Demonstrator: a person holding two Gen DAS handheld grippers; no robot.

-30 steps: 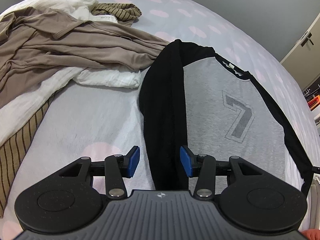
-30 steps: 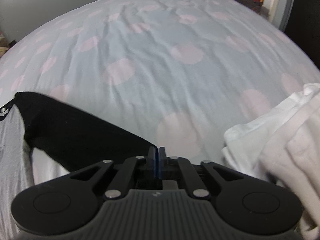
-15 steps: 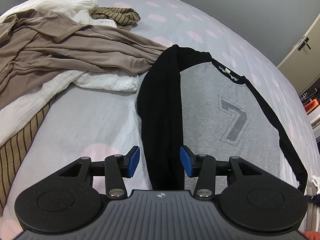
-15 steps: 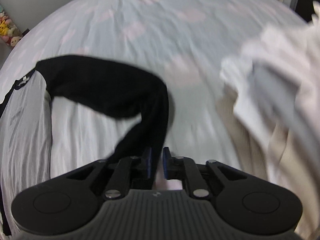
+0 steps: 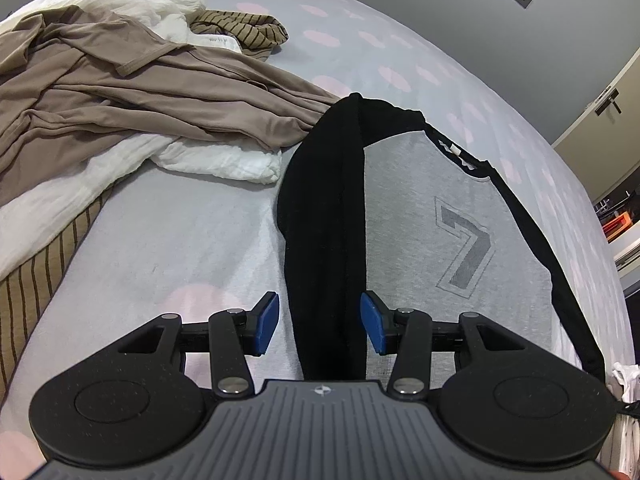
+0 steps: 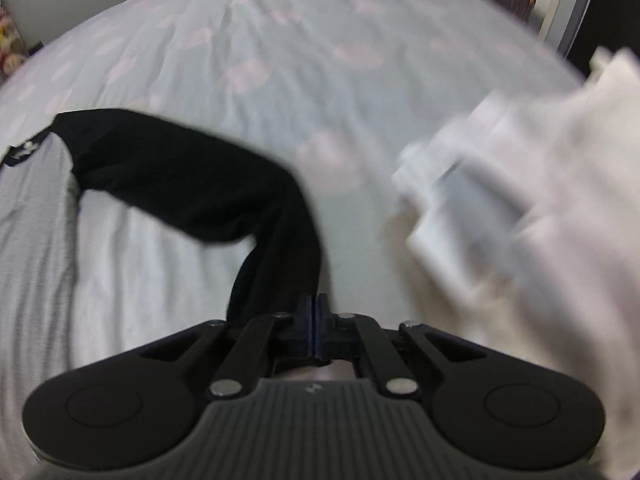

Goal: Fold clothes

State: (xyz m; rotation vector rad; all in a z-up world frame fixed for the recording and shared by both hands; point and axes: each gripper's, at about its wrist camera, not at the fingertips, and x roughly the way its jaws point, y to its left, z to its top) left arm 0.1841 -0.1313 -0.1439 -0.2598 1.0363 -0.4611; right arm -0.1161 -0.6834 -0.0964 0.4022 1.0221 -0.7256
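A grey raglan shirt [image 5: 420, 200] with black sleeves and a "7" on its chest lies flat on the bed. One black sleeve [image 5: 324, 200] is folded down over the shirt's left side. It runs between the blue pads of my left gripper [image 5: 320, 324], which is open above it, the pads clear of the cloth. In the right wrist view the other black sleeve [image 6: 192, 184] bends from the shirt's grey body [image 6: 32, 208] to my right gripper [image 6: 315, 312]. That gripper is shut on the sleeve's end.
A brown garment [image 5: 140, 100], white cloth [image 5: 220, 162] and striped pieces [image 5: 240, 32] are heaped at the left on the pink-dotted grey sheet [image 5: 180, 240]. A blurred white garment [image 6: 540, 200] lies right of my right gripper. A cabinet [image 5: 600, 120] stands beyond the bed.
My right gripper opened a little, shut again on the sleeve's end, and drew it toward the shirt, so the sleeve now bends. The left gripper stayed in place, open.
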